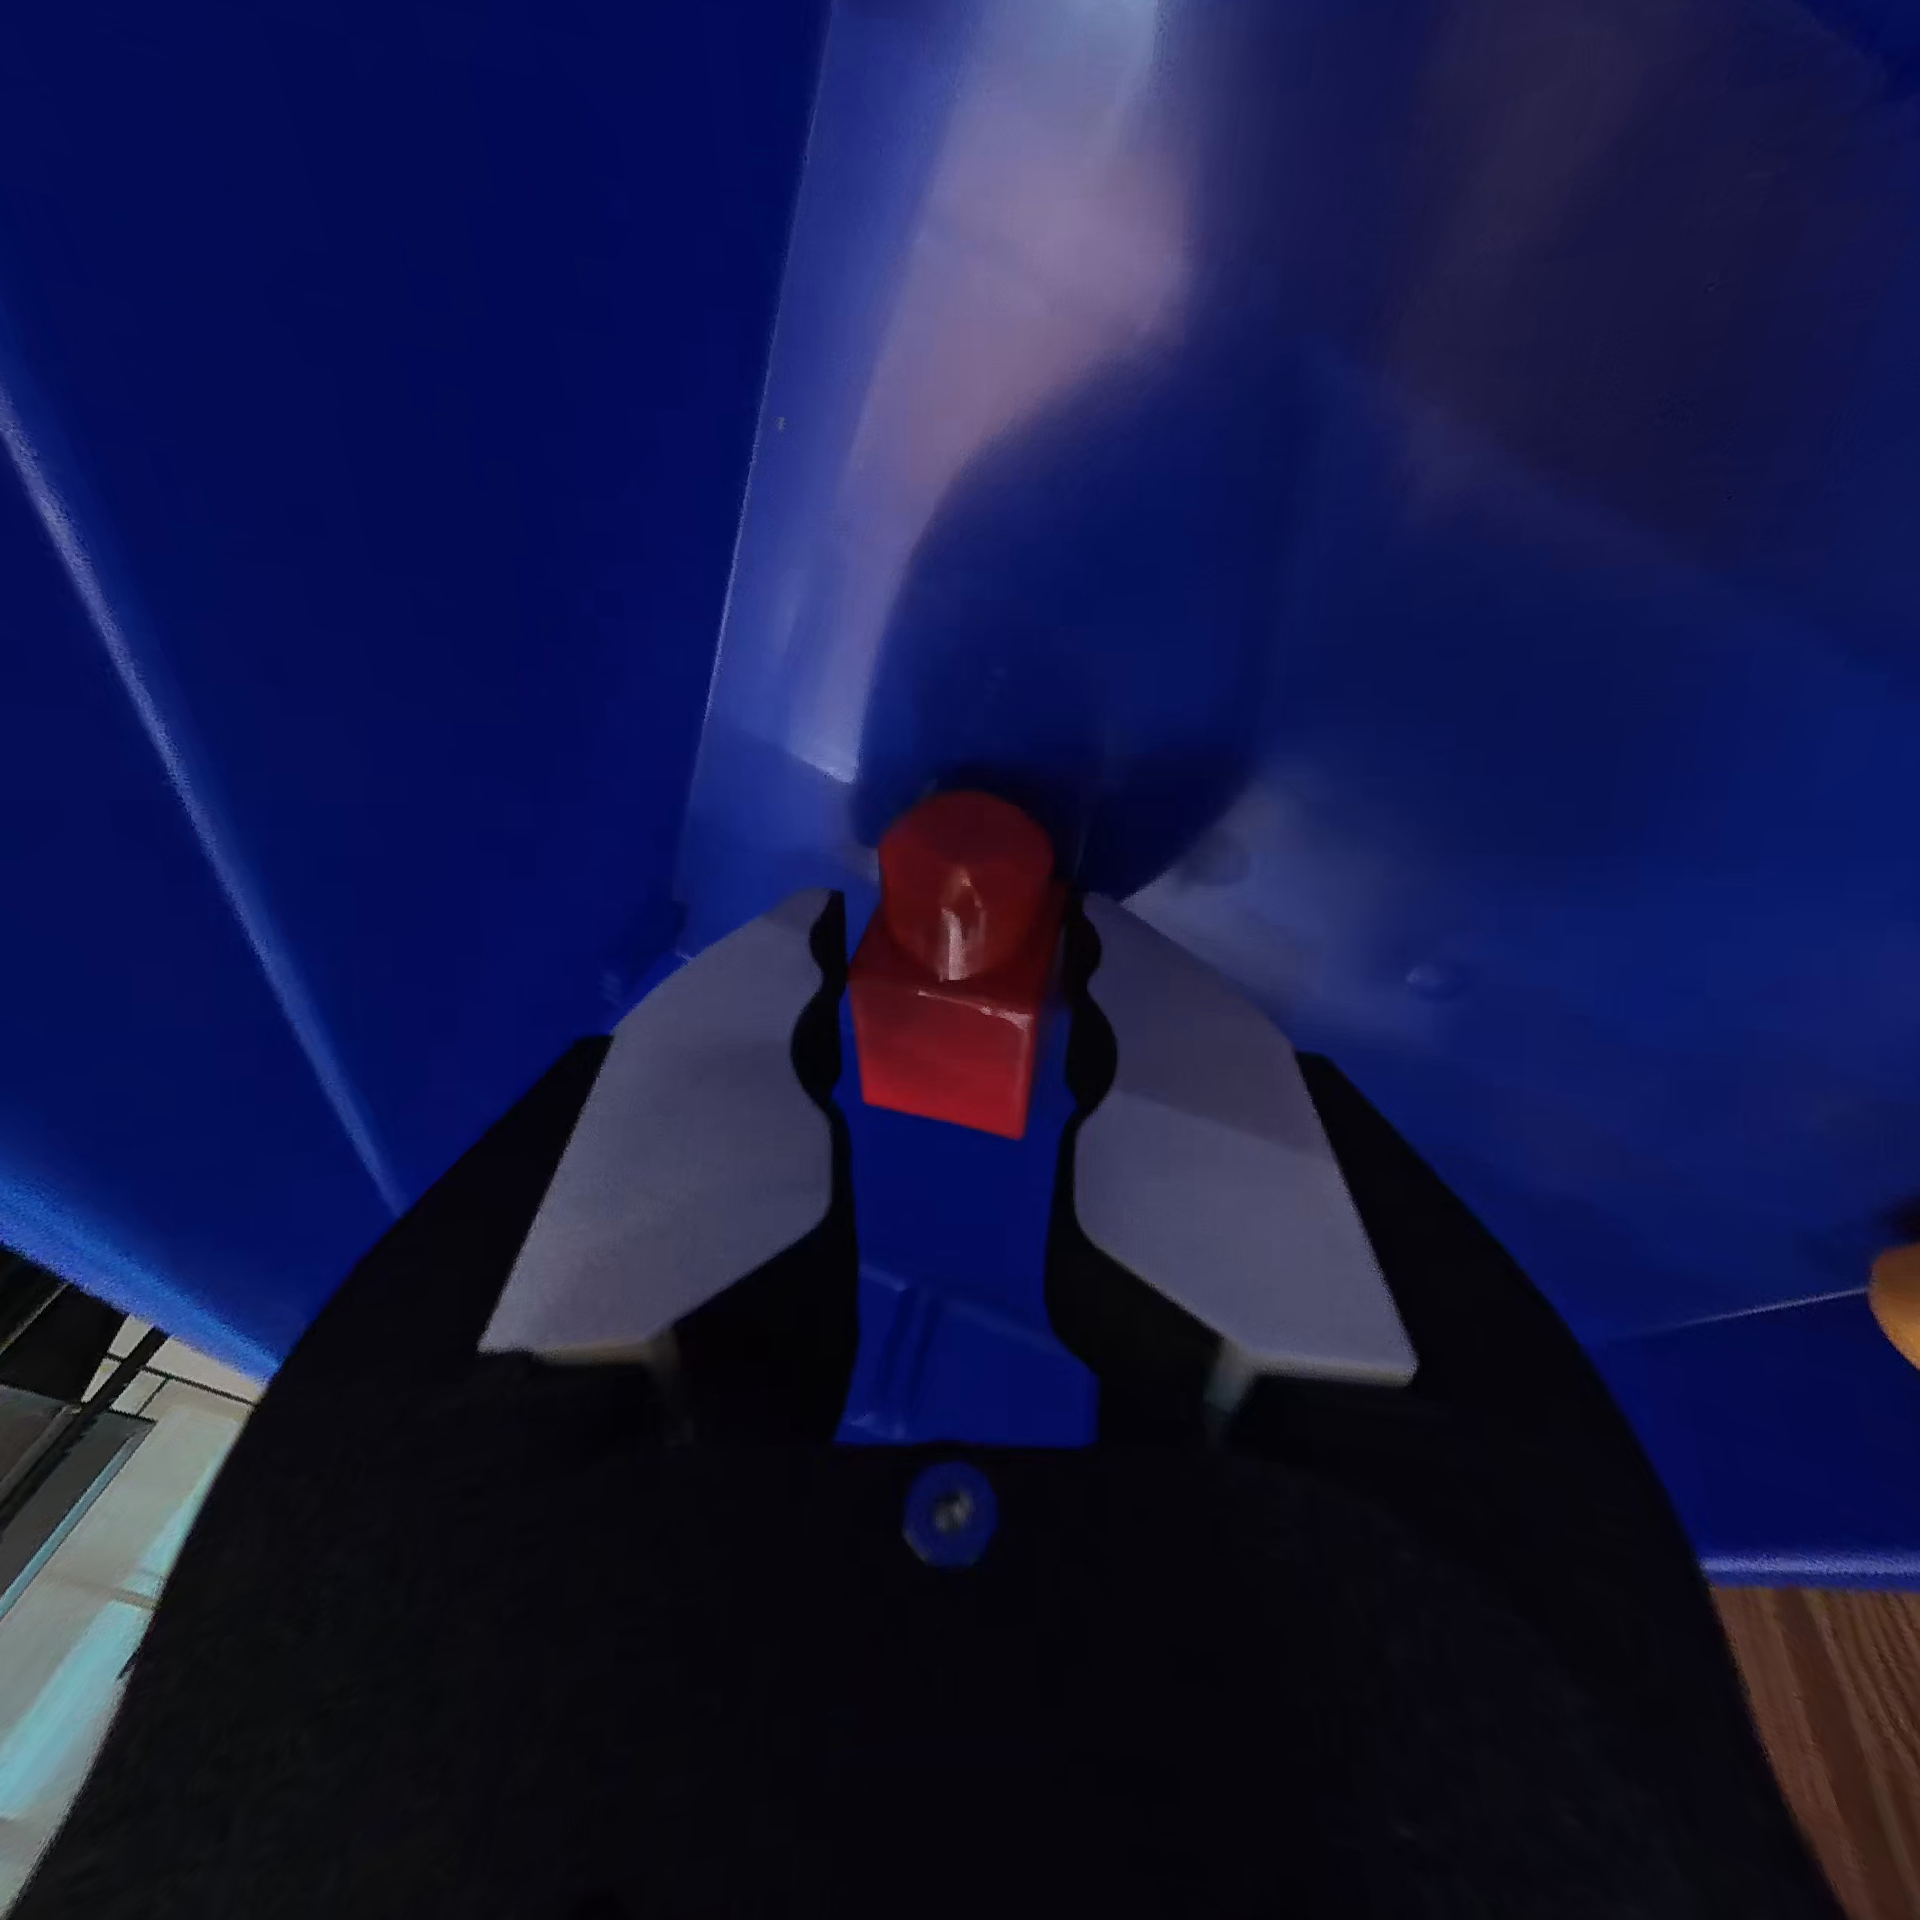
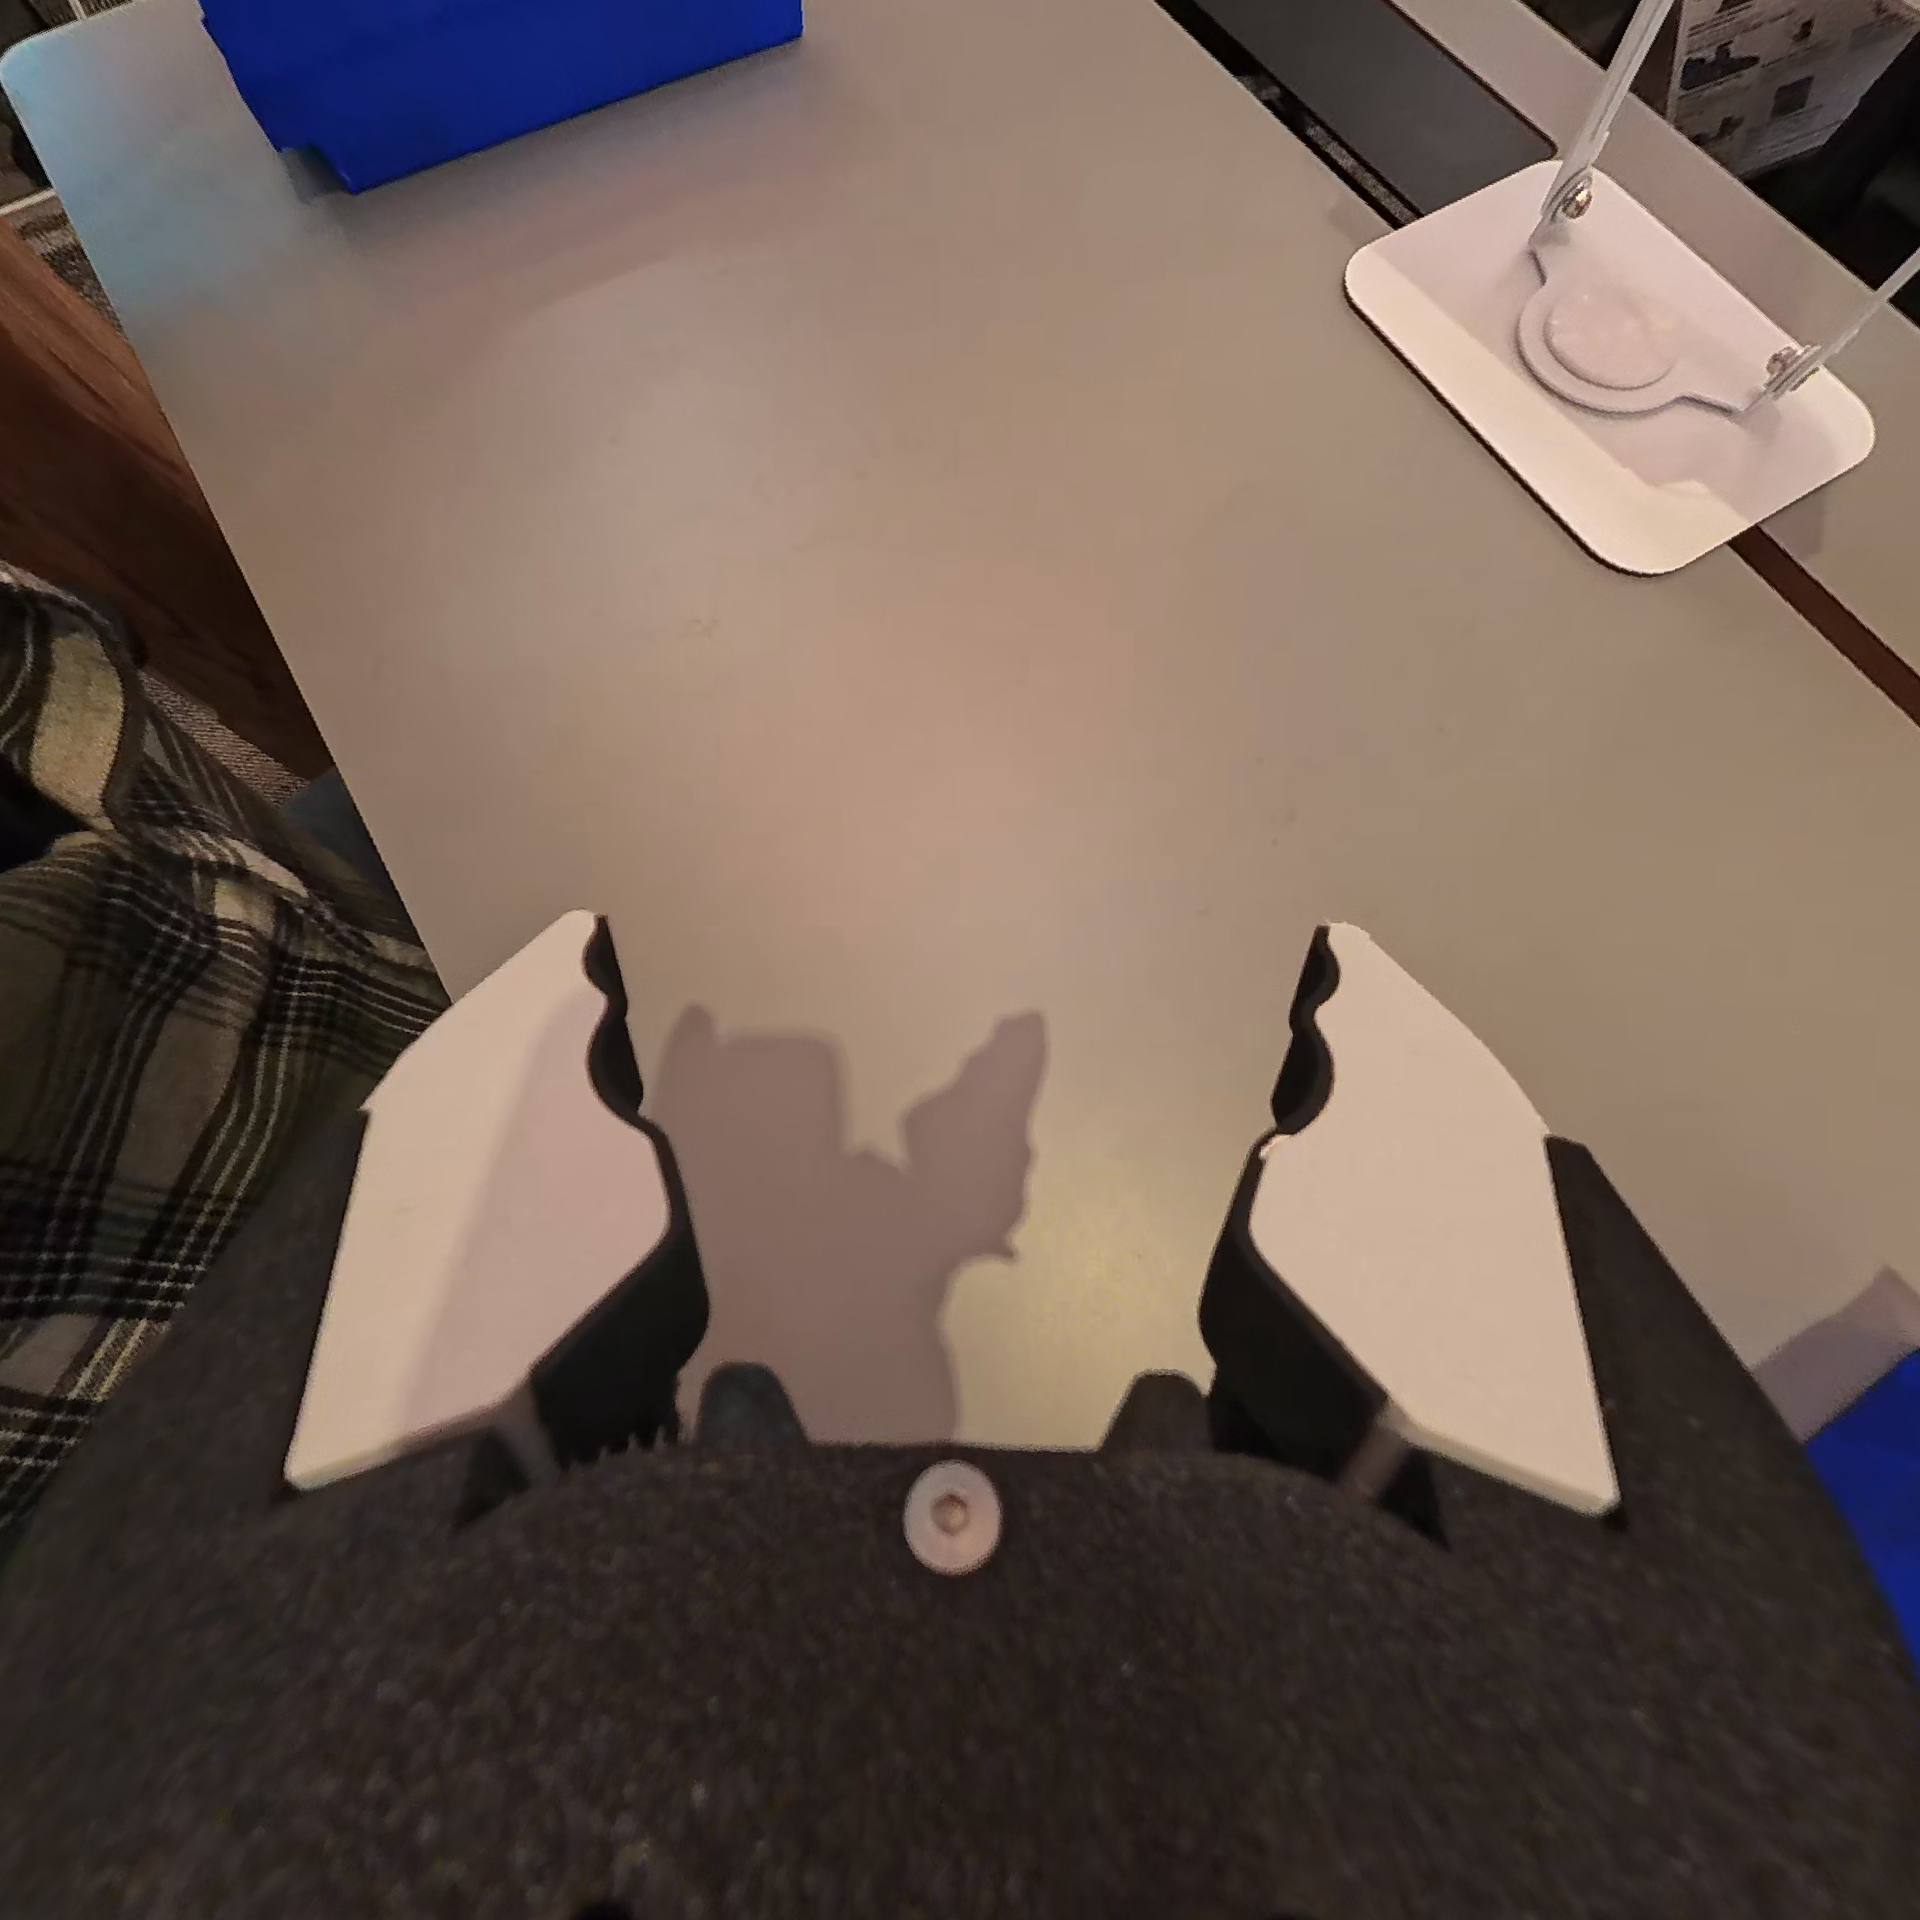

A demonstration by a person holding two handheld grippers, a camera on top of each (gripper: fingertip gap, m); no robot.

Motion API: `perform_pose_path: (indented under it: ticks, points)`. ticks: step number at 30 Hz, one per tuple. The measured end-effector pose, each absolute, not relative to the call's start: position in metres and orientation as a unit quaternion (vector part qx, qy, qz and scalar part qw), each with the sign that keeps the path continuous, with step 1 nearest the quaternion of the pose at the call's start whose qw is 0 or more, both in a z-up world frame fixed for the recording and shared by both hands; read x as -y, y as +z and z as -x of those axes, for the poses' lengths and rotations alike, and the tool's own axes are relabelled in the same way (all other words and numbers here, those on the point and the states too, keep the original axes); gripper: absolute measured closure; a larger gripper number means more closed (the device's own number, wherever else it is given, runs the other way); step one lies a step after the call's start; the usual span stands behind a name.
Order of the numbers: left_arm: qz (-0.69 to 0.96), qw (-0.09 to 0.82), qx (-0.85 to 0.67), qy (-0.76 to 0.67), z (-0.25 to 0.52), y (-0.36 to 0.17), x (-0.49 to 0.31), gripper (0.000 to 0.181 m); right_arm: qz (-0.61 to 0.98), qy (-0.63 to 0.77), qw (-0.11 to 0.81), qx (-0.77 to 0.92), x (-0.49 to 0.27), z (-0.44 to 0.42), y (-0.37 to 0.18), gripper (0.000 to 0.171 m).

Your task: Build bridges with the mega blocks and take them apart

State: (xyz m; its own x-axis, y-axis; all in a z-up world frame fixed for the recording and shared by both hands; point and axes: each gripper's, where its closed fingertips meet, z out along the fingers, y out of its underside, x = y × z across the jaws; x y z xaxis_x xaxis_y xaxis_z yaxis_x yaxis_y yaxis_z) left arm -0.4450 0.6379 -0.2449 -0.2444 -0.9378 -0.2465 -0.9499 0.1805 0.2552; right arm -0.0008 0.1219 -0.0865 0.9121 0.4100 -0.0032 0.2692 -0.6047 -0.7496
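At frame centre, the left gripper (image 1: 951, 935) clamps 1 red block (image 1: 945, 1049) inside the blue bin (image 1: 416, 520) — the right gripper (image 2: 961, 966) hangs spread wide above the grey table (image 2: 935, 520).

L wrist cam deep inside blue bin (image 1: 416, 520), R wrist cam above grey table (image 2: 935, 520), bin shared.

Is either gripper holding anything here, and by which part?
The left gripper holds a red block by its two side faces, stud pointing forward. The right gripper is open and empty.
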Motion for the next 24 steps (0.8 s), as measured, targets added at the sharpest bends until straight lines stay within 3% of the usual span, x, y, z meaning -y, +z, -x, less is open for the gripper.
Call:
perform_pose_path:
  ticks: [1, 12, 16, 21, 24]
  points:
    - [0.616, 0.015, -0.767, 0.179, 0.445, -0.245, -0.638, 0.141, 0.891, 0.088, 0.402, 0.19, -0.122, 0.001, -0.087, 0.051]
    - [0.65, -0.003, -0.749, 0.131, 0.445, -0.241, -0.626, 0.143, 0.889, 0.089, 0.408, 0.187, -0.116, -0.002, -0.086, 0.055]
    - [0.695, 0.112, -0.708, 0.054, 0.426, -0.204, -0.627, 0.144, 0.884, 0.095, 0.418, 0.186, -0.113, -0.003, -0.087, 0.057]
    - [0.702, 0.316, -0.635, -0.065, 0.388, -0.116, -0.612, 0.145, 0.875, 0.105, 0.435, 0.188, -0.105, -0.003, -0.088, 0.058]
    - [0.68, 0.394, -0.59, -0.183, 0.349, -0.067, -0.573, 0.145, 0.865, 0.12, 0.449, 0.187, -0.1, -0.004, -0.085, 0.058]
